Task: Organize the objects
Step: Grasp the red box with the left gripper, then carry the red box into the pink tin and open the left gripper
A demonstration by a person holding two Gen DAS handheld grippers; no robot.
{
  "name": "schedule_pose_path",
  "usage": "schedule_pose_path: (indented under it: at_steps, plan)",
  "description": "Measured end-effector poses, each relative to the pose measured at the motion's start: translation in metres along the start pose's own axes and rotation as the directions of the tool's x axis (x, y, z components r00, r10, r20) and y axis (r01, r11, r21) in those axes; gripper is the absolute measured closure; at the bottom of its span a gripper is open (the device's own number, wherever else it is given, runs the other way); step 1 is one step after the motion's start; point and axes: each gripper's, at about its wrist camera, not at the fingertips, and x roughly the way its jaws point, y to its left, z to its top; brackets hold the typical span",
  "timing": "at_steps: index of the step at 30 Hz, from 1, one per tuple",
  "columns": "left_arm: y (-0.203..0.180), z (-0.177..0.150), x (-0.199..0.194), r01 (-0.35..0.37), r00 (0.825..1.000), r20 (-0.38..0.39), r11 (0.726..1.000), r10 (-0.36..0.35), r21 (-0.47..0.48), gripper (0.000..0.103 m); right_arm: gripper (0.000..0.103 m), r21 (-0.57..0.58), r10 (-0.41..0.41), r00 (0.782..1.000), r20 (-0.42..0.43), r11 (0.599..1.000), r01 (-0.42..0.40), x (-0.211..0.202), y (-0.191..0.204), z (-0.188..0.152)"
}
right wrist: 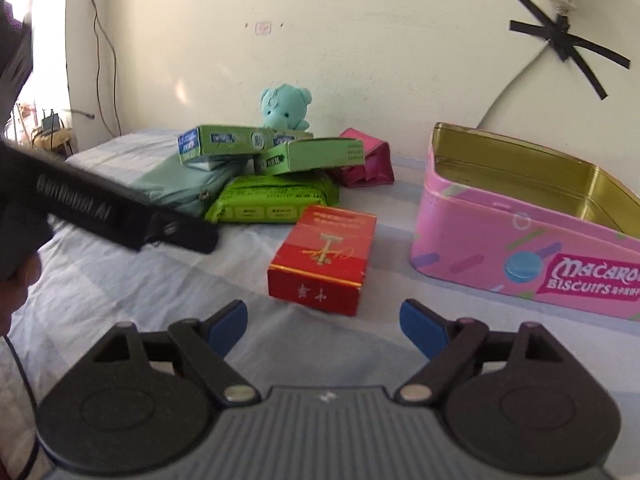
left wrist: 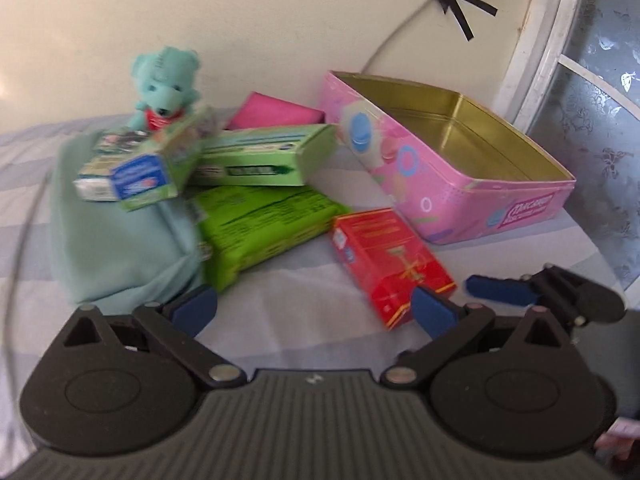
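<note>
On the bed (right wrist: 120, 280), spread with a pale striped sheet, the largest thing was the pink Macaron Biscuits tin (right wrist: 500, 248), lidless, near the right edge and close to the wall. Its gold inside was bare as far as both views reached; nothing lay in it. Toward the far left side lay a pale green folded cloth (left wrist: 120, 240), and against it a loose heap: a bright green flat packet (right wrist: 272, 200) on the sheet, a long green carton (right wrist: 308, 156) on top of that, a smaller green-and-blue carton (right wrist: 208, 142) resting on the cloth and the long carton, a magenta pouch (right wrist: 368, 164) behind, and a small teal plush bear (right wrist: 284, 108) at the back by the wall. The red box (right wrist: 324, 260) lay flat on its own between the heap and the tin, nearest the near edge.

The right gripper (right wrist: 324, 328) hung just short of the red box, its blue fingers (right wrist: 420, 328) spread wider than the box and holding nothing. The left gripper (left wrist: 312, 308) hovered low beside it, also wide apart and empty, with the box's near corner just ahead of its right finger.

By my judgement the step in hand was taking the red box for the tin. It would go best by straddling the short end squarely, closing on the two long faces, lifting clear of the tin's wall and laying it flat against one inner corner, leaving room for the cartons.
</note>
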Motion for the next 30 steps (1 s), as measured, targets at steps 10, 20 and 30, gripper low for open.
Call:
schedule_pose_path:
  at_steps: [10,20,30]
  plan:
    - [-0.023,0.006,0.014,0.160,0.986,-0.038,0.984,-0.164,-0.083,0.058,0.042,0.027,0.063,0.998,-0.001,0.998,-0.063,0.027,0.000,0.012]
    - [-0.099,0.081,-0.001,0.238,0.950,0.175,0.962,-0.259,0.132,0.056,0.042,0.009,-0.170,0.930,0.327,0.984,0.177,-0.038,-0.022,0.032]
    - [-0.120,0.103,0.064,0.148,0.977,0.142,0.984,-0.162,0.100,0.045,0.035,0.057,-0.329,0.914,0.239,0.944,0.325,0.018,-0.083,0.049]
